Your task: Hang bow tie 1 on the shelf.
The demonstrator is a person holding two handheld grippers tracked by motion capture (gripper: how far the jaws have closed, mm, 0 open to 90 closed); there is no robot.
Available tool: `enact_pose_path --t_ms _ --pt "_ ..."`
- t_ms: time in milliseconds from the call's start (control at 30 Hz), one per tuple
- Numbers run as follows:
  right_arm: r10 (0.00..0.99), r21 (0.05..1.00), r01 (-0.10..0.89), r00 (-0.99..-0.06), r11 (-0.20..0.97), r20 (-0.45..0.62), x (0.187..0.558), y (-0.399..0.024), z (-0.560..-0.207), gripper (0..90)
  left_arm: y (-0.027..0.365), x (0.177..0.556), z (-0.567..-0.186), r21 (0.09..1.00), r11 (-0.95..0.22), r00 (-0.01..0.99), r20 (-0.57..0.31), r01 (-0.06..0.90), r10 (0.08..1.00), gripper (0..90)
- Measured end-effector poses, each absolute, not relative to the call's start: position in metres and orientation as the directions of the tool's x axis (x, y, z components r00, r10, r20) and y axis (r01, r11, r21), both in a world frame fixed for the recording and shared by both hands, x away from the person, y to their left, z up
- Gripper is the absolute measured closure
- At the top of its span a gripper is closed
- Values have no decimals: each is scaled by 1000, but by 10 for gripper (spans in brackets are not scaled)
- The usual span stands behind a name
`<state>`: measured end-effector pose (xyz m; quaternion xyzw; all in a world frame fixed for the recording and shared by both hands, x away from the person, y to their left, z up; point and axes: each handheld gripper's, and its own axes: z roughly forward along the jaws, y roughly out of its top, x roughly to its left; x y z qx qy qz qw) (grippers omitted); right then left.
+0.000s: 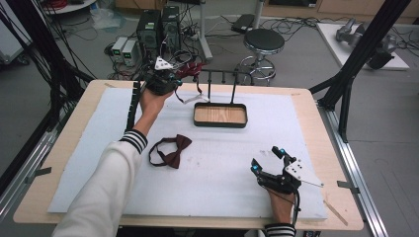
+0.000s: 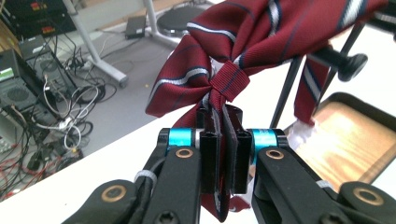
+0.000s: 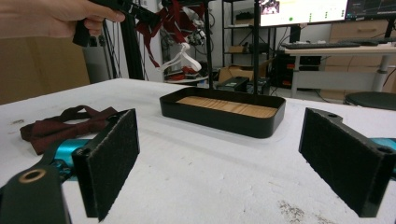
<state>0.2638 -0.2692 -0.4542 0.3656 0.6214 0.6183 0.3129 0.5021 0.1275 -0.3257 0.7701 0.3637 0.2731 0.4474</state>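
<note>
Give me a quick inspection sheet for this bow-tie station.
Surface: white mat on a wooden table, faint marks.
Job's things: striped bow tie held up at the rack; dark red bow tie flat on the mat.
Clutter: tray with wooden floor, under the rack.
Grippers: left gripper shut on the striped tie; right gripper open, resting low.
Cables: tangled on the floor beyond the table.
Surroundings: stool, computer towers.

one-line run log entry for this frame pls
left claw: shut on striped bow tie at rack | right claw: open, idle | plain bow tie: on table
</note>
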Motion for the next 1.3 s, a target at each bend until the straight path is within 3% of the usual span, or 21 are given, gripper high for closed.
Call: enact_pose_path --t_ms 1100,1167,1267,1300 --pt "844 997 73 -532 -30 65 264 -269 -454 115 123 493 -332 861 -394 752 21 322 659 831" --pt "844 997 73 -532 -30 65 264 -269 -454 115 124 493 -333 866 -383 755 9 322 656 775" --pt "844 997 73 -532 -29 64 264 -269 -454 115 126 493 -334 867 -371 755 -8 332 656 616" --pt "844 997 73 -532 -29 64 264 -269 -454 115 127 493 -335 871 -364 756 -14 332 655 616"
